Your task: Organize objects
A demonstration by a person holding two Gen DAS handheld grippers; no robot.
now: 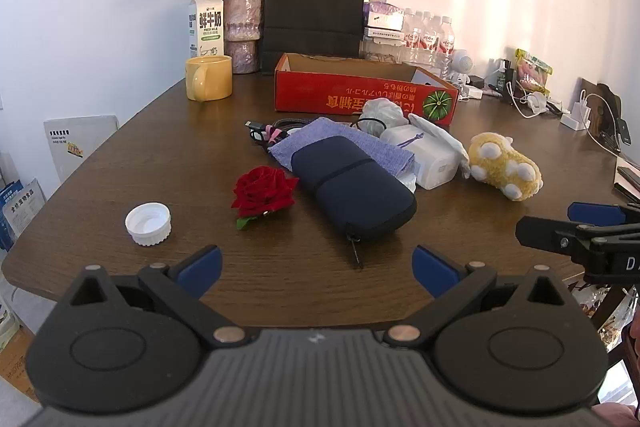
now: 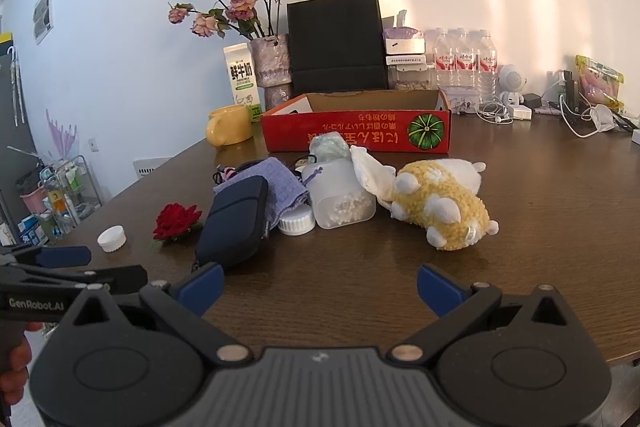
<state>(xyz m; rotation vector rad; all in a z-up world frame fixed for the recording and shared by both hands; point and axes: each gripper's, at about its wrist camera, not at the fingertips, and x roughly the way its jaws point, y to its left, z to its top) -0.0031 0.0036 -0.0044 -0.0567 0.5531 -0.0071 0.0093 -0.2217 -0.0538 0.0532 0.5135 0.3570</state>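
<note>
A clutter of small things lies mid-table before an open red cardboard box (image 1: 366, 99) (image 2: 356, 135). Among them are a navy zip pouch (image 1: 354, 189) (image 2: 234, 223), a purple cloth (image 1: 352, 143) (image 2: 280, 183), a red rose (image 1: 264, 193) (image 2: 176, 221), a white cap (image 1: 148, 219) (image 2: 112, 239), a clear plastic jar (image 1: 430, 157) (image 2: 342, 197) lying beside its lid (image 2: 296, 221), and a yellow plush toy (image 1: 504, 167) (image 2: 440, 211). My left gripper (image 1: 316, 271) hovers open near the table's front edge, nothing between its fingers. My right gripper (image 2: 320, 287) is open too, short of the plush toy.
Along the back wall stand a yellow mug (image 1: 208, 77), a milk carton (image 1: 206, 23), a vase of dried roses (image 1: 242, 27), a black paper bag (image 1: 314, 11) and several water bottles (image 2: 466, 61). Chargers and cables (image 2: 516, 111) crowd the back right.
</note>
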